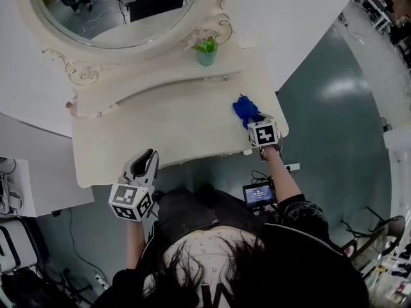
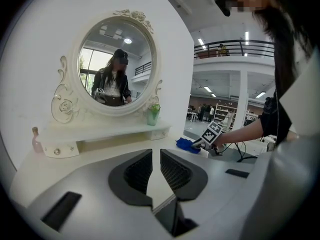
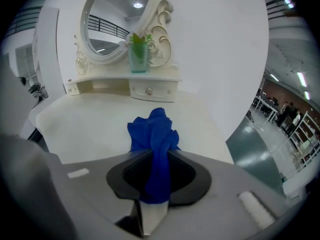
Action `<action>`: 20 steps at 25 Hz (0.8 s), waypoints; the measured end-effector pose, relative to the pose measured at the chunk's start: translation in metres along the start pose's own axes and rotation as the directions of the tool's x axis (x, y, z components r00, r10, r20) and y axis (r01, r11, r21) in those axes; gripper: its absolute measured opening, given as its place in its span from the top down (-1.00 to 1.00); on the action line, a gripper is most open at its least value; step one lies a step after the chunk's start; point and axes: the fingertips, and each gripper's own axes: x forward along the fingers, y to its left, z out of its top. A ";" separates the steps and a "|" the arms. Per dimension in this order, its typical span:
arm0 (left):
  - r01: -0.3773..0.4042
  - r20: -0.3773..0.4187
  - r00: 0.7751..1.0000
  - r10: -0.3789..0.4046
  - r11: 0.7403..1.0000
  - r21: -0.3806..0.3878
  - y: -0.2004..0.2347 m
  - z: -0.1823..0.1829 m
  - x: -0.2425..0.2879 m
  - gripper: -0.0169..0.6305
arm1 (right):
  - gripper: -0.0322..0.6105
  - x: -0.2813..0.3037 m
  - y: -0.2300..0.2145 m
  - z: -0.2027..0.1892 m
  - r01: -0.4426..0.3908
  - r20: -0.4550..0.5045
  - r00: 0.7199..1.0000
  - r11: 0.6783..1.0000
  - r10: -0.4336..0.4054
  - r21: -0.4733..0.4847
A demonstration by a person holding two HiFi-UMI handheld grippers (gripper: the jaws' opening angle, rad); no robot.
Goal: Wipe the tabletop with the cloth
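Note:
The blue cloth (image 1: 244, 108) lies bunched on the right end of the white vanity tabletop (image 1: 167, 127). My right gripper (image 1: 254, 121) is shut on its near end. In the right gripper view the cloth (image 3: 152, 134) runs up from between the jaws of that gripper (image 3: 159, 159) and spreads onto the tabletop (image 3: 85, 119). My left gripper (image 1: 149, 157) hovers over the table's front edge at the left, its jaws close together with nothing between them. The left gripper view looks past the left gripper (image 2: 155, 156) to the cloth (image 2: 186, 144) far right.
An oval mirror (image 1: 115, 5) stands at the back above a raised shelf with small drawers. A green plant pot (image 1: 206, 51) sits on the shelf, and a small pink bottle (image 2: 36, 140) at its left end. The table's right edge drops to grey floor (image 1: 334, 108).

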 end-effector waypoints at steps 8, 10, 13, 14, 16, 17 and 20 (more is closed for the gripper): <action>-0.043 0.006 0.999 0.043 0.999 0.004 -0.010 0.005 -0.006 0.83 | 0.62 -0.009 -0.067 -0.011 0.081 -0.010 0.997 0.996 -0.081 0.037; -0.052 0.000 0.999 0.052 0.999 0.001 -0.012 0.001 -0.008 0.83 | 0.62 -0.010 -0.084 -0.014 0.112 -0.007 0.994 0.992 -0.112 0.057; -0.066 -0.016 0.998 0.066 0.998 -0.004 -0.014 -0.005 -0.012 0.83 | 0.62 -0.011 -0.098 -0.018 0.116 0.007 0.993 0.988 -0.117 0.099; -0.071 -0.020 0.997 0.071 0.997 -0.006 -0.015 -0.007 -0.014 0.83 | 0.62 -0.011 -0.099 -0.018 0.112 0.012 0.993 0.988 -0.114 0.105; -0.081 -0.029 0.996 0.081 0.997 -0.010 -0.015 -0.010 -0.017 0.83 | 0.62 -0.010 -0.099 -0.016 0.110 0.024 0.993 0.988 -0.113 0.104; -0.087 -0.033 0.996 0.087 0.996 -0.013 -0.015 -0.012 -0.019 0.83 | 0.62 -0.010 -0.099 -0.015 0.113 0.031 0.993 0.988 -0.117 0.105; -0.106 -0.039 0.994 0.105 0.994 -0.024 -0.012 -0.019 -0.025 0.83 | 0.62 -0.010 -0.102 -0.015 0.137 0.049 0.988 0.983 -0.144 0.123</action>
